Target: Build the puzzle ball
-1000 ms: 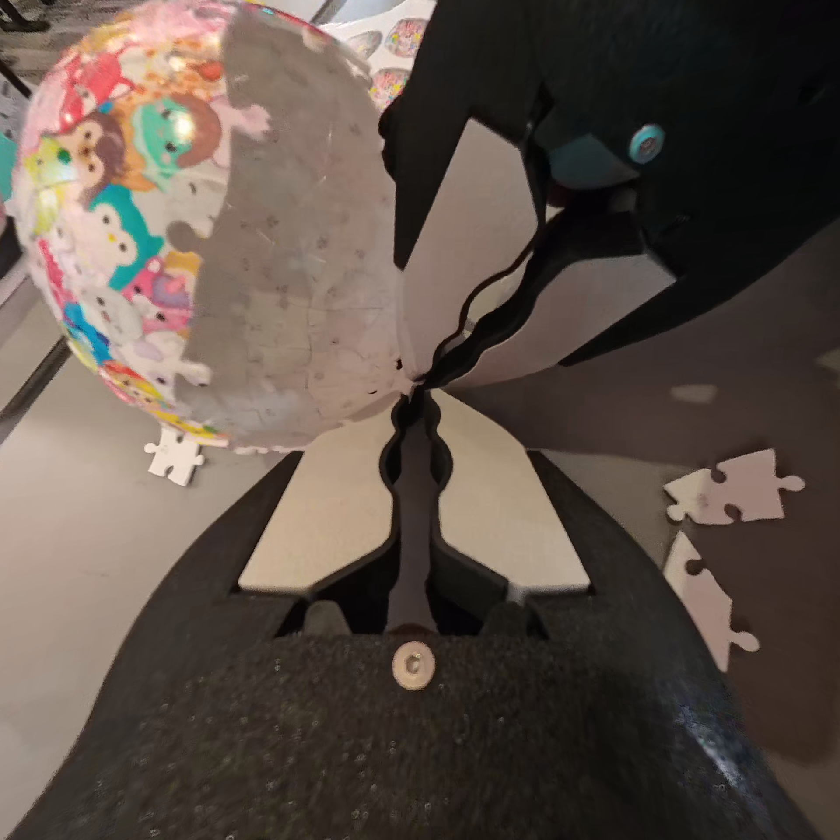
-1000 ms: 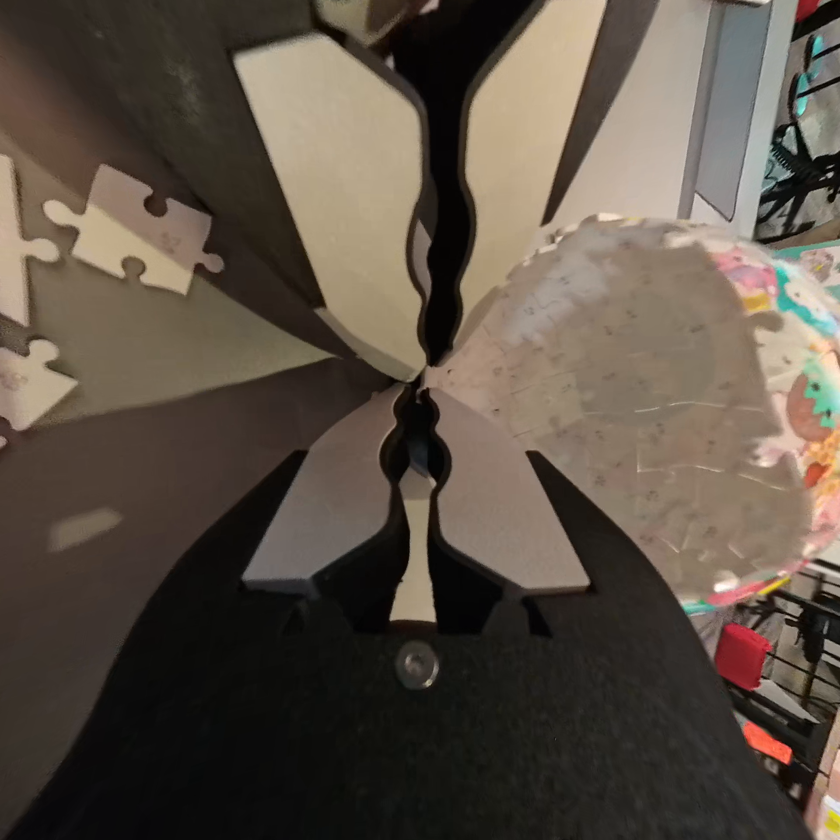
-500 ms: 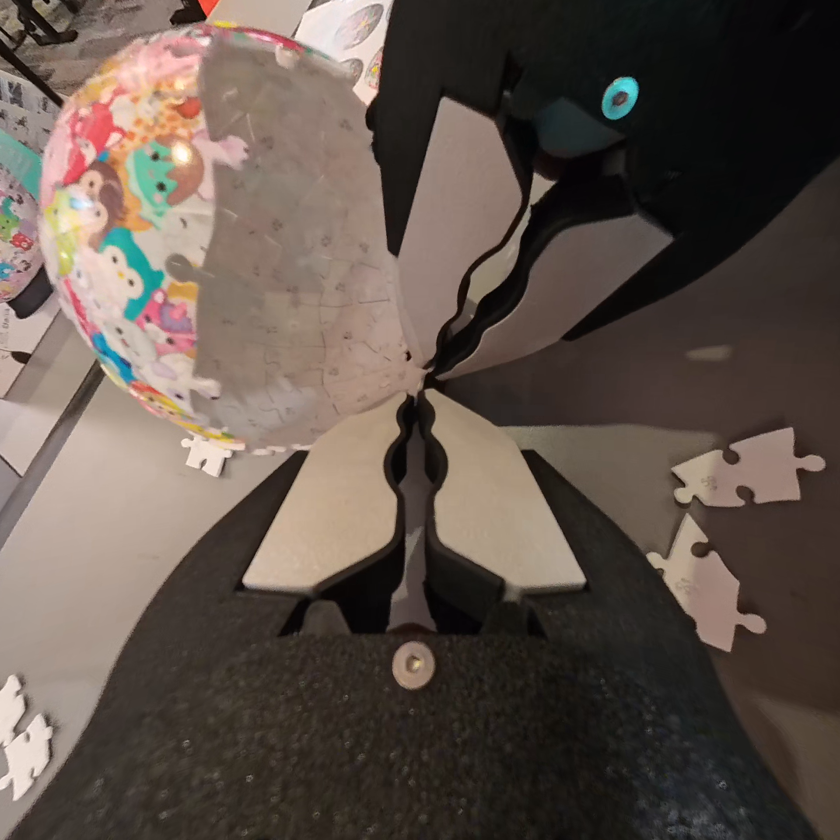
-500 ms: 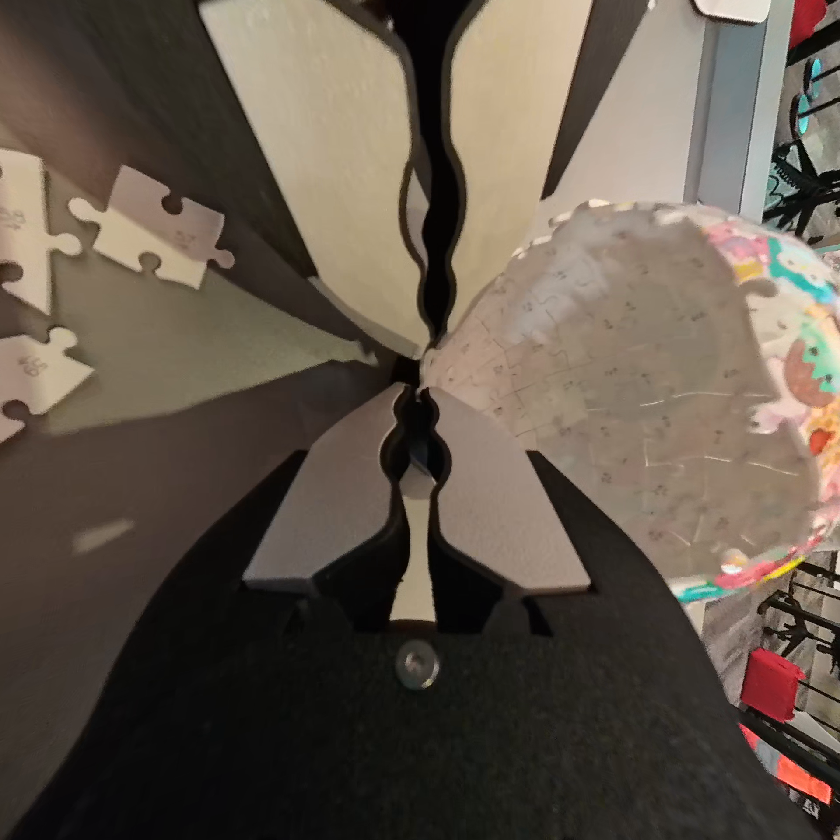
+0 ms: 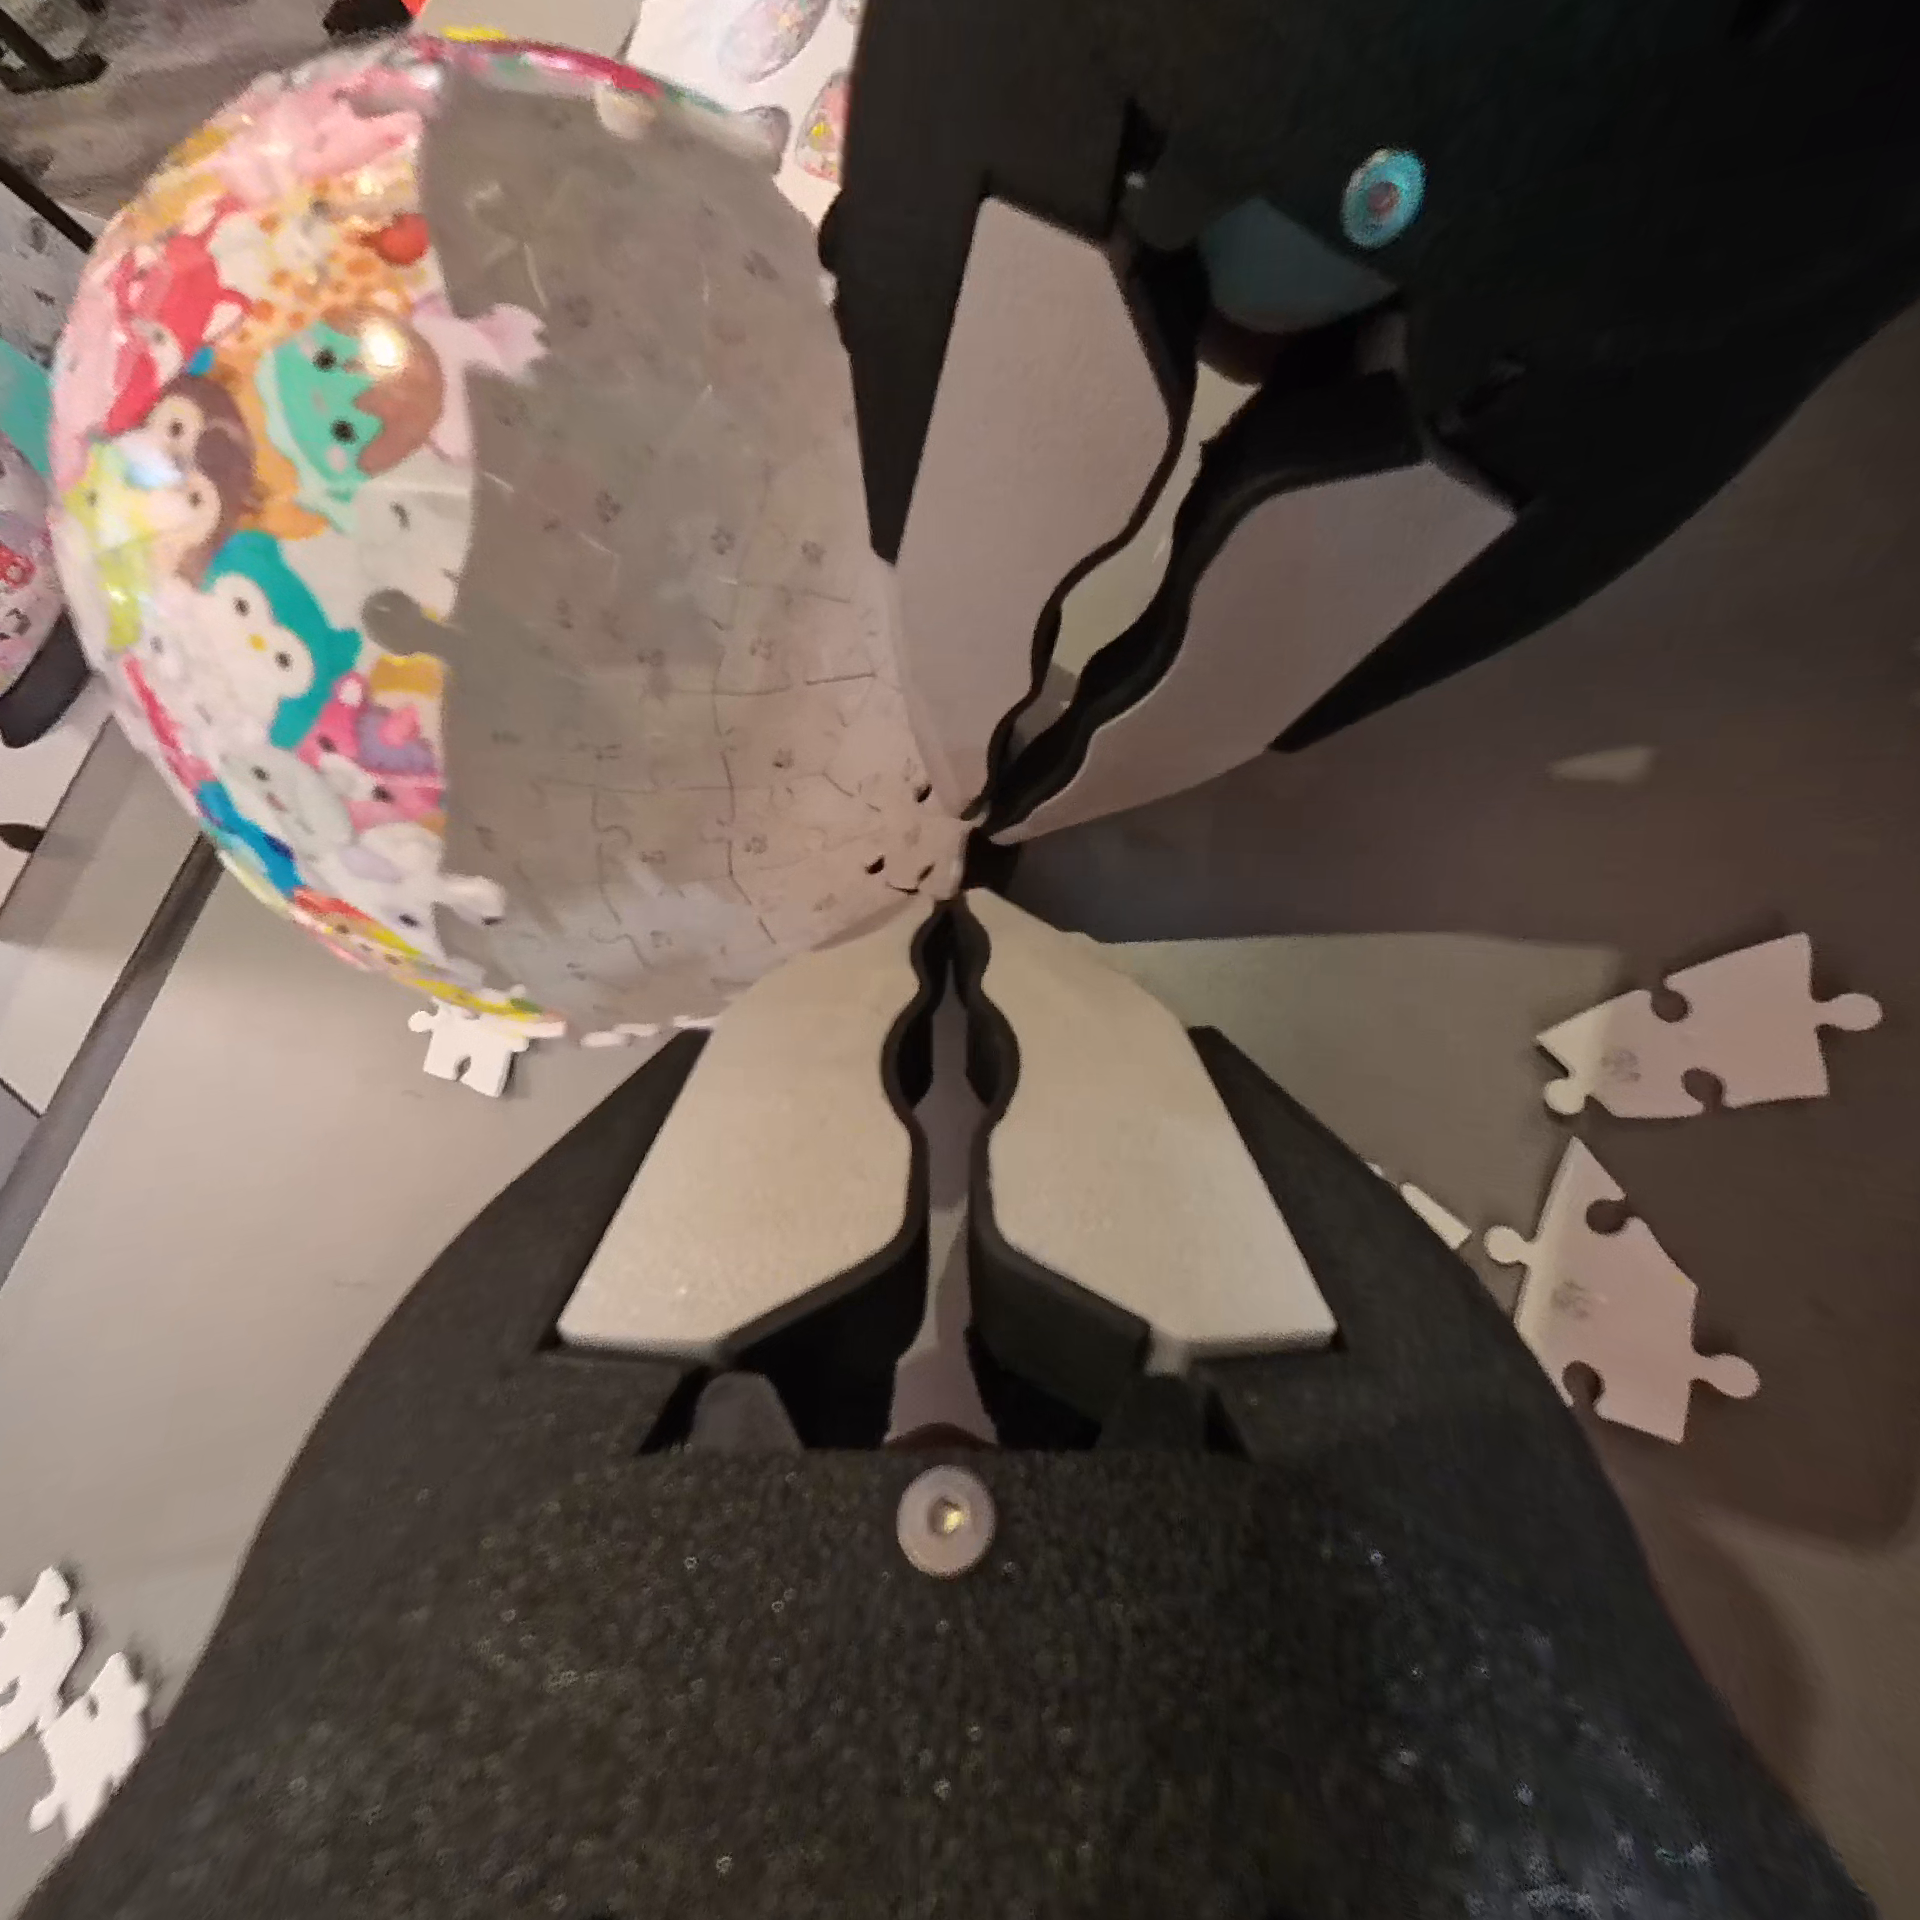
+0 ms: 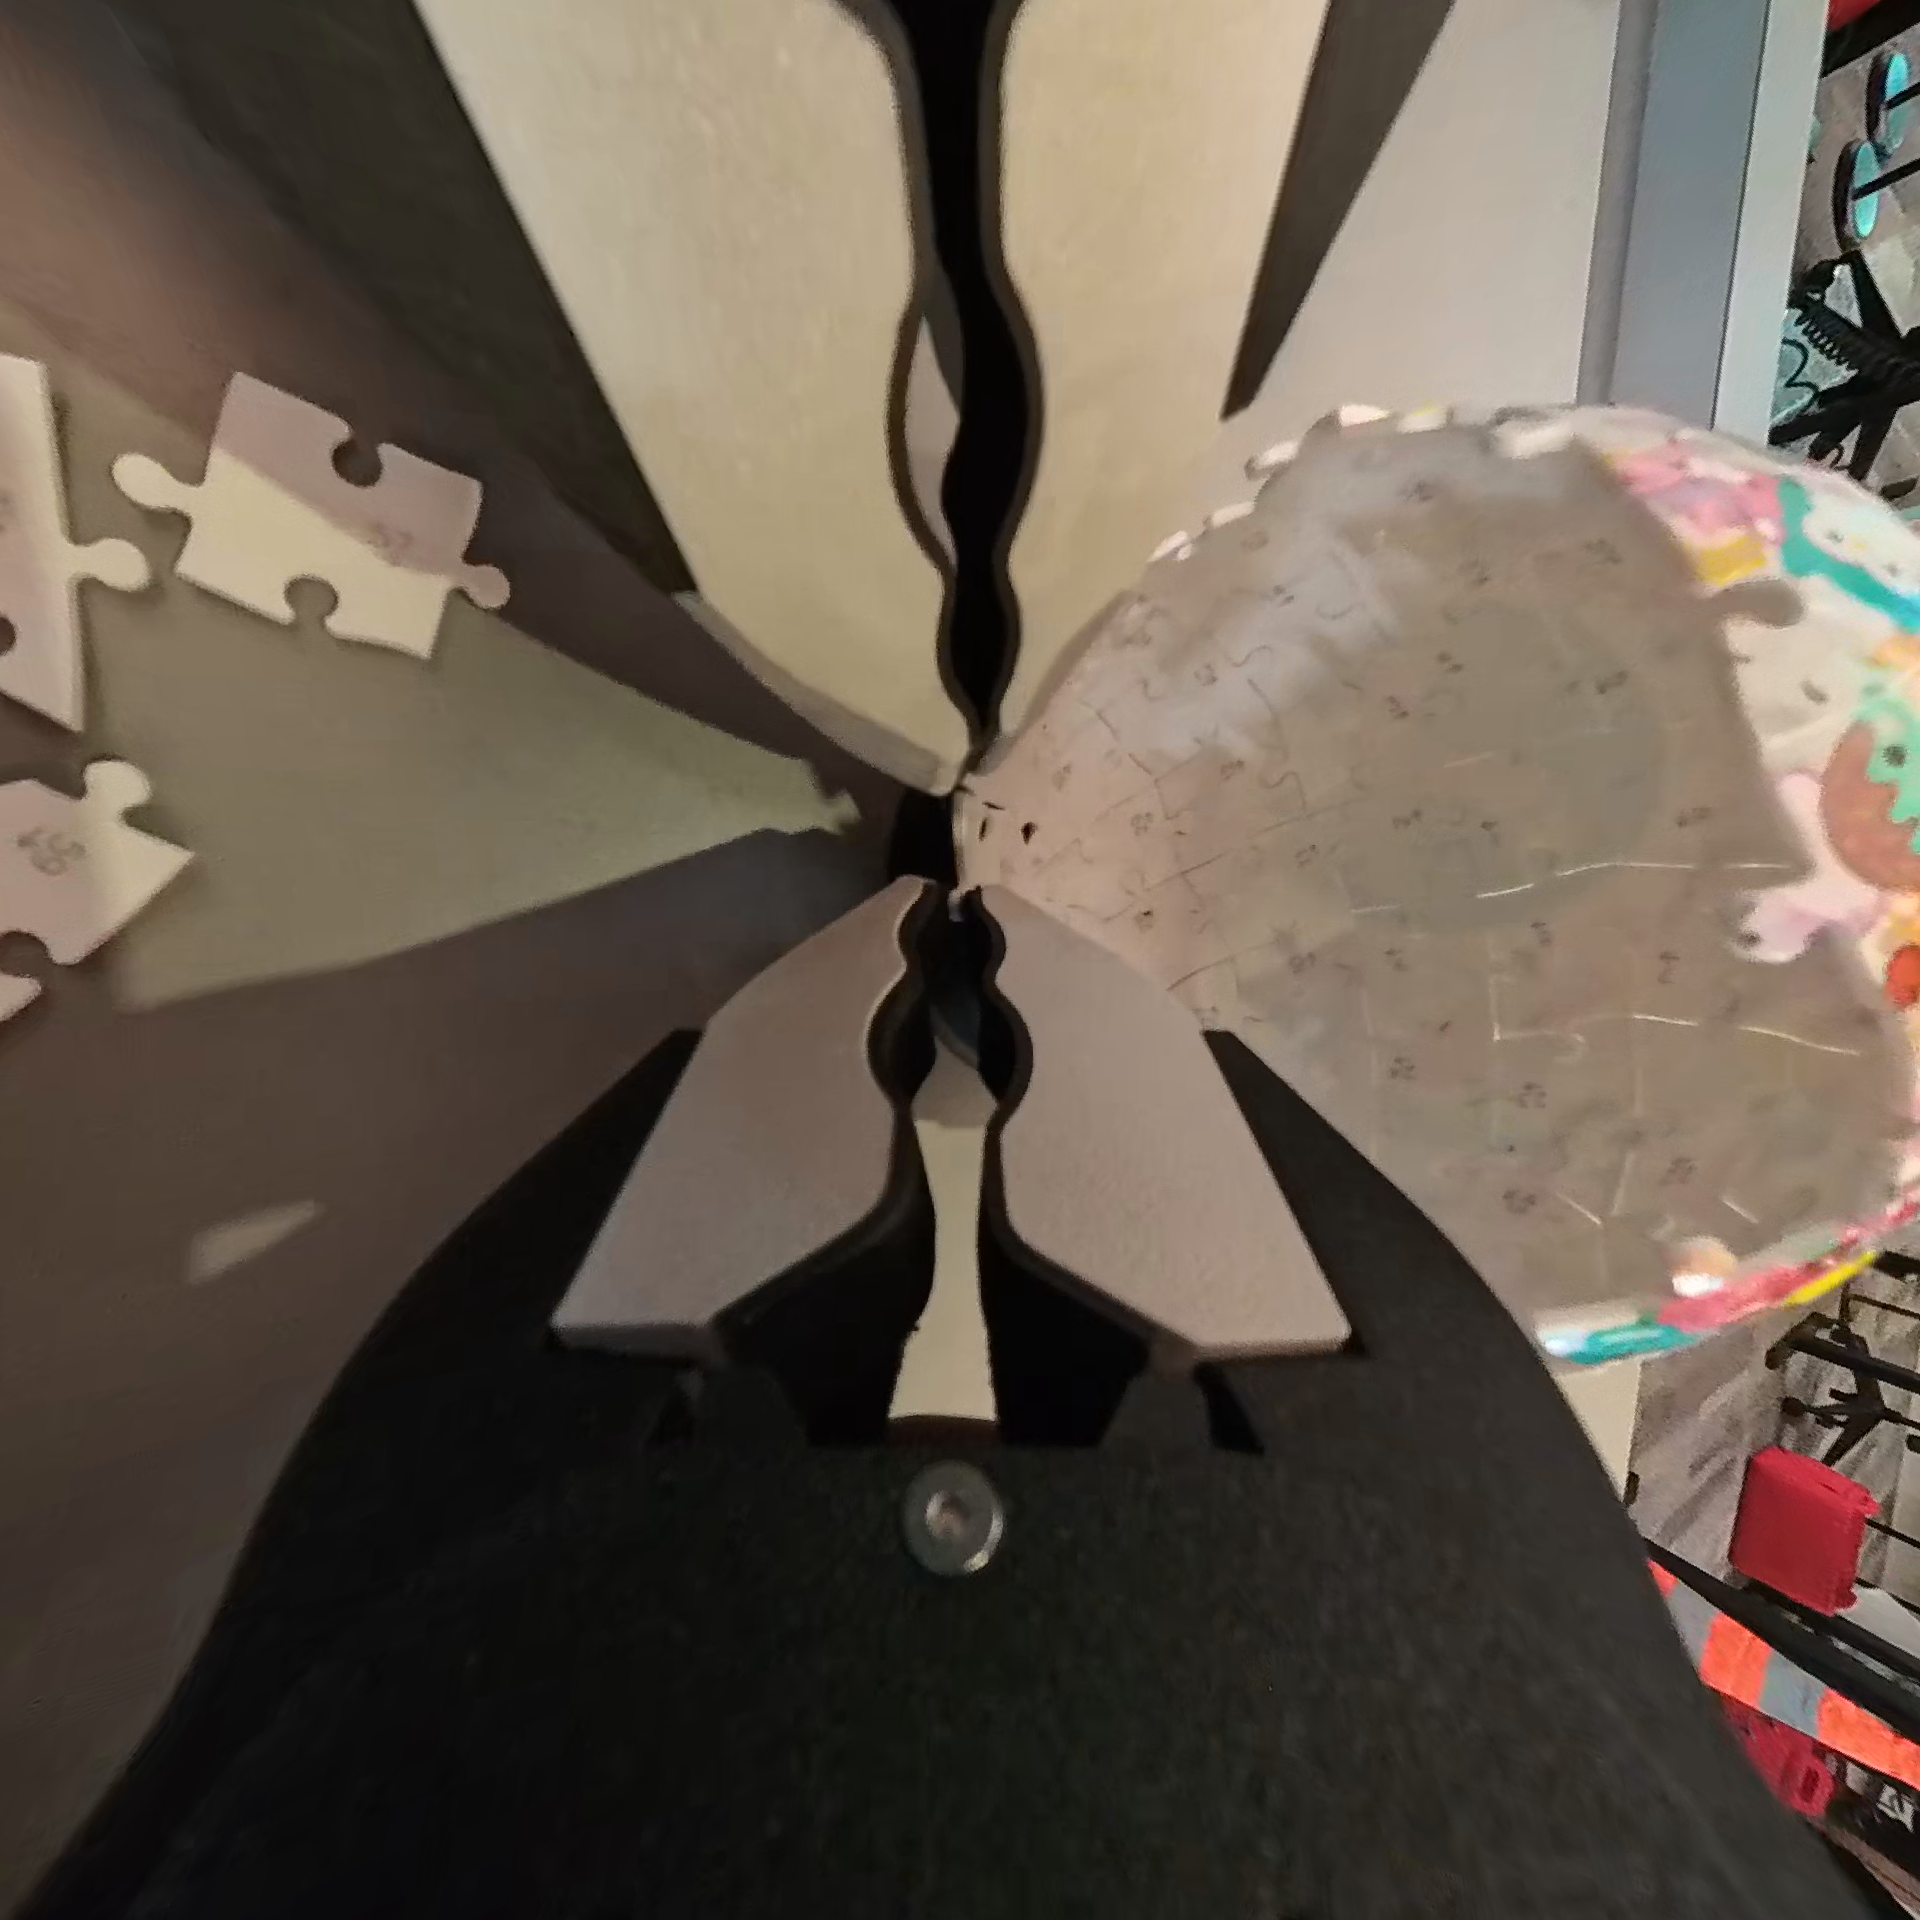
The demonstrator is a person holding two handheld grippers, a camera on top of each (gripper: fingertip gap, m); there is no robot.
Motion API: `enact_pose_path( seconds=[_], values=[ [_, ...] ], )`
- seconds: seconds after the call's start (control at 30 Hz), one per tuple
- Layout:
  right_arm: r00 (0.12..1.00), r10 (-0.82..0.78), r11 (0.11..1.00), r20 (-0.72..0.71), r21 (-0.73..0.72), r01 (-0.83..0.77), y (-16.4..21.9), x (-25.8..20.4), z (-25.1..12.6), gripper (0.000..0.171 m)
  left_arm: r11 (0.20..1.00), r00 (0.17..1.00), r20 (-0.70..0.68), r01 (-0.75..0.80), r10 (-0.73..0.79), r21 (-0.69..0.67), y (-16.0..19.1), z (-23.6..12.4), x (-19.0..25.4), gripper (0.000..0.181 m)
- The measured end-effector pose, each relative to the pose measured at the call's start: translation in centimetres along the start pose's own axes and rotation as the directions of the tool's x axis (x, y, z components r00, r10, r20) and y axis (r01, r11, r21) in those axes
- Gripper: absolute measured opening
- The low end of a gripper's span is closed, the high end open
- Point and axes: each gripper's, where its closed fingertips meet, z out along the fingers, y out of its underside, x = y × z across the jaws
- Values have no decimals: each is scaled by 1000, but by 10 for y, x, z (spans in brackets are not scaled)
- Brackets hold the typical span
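The left tool [image 5: 948, 920] is clenched on the rim of the puzzle ball [image 5: 644, 665], and its 2 fingers meet at the tips. The right tool [image 6: 951, 904] is clenched on the same edge, just beside the left one, so the 2 tools almost touch tip to tip.

The puzzle ball is not complete: it is an open shell, held up in the air above the desk [image 5: 208, 1195]. In the left wrist view it sits far and to the left, with the grey inside surface turned toward the camera and the colourful cartoon animals on the outside. In the right wrist view it is on the right side [image 6: 1455, 883].

On the grey desk lie several loose pieces with the white back up. There are 2 pieces [image 5: 1704, 1049] to the right of the left tool, 1 small piece [image 5: 468, 1049] under the ball, and a few more pieces [image 5: 62, 1704] at the near left corner.
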Motion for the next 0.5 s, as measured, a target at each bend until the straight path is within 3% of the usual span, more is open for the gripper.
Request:
enact_pose_path(
  seconds=[0.27, 0.5],
  values=[
    [1000, 20, 1000, 9, -18, -20, 0, -1, -1, 3, 1000, 1000, 11, -2, 2, 8, 2, 0, -3, 1],
    [999, 24, 999, 29, -30, -23, 1, -5, 1, 5, 1000, 1000, -4, 5, -5, 30, 4, -1, -1, 14]
  ],
)
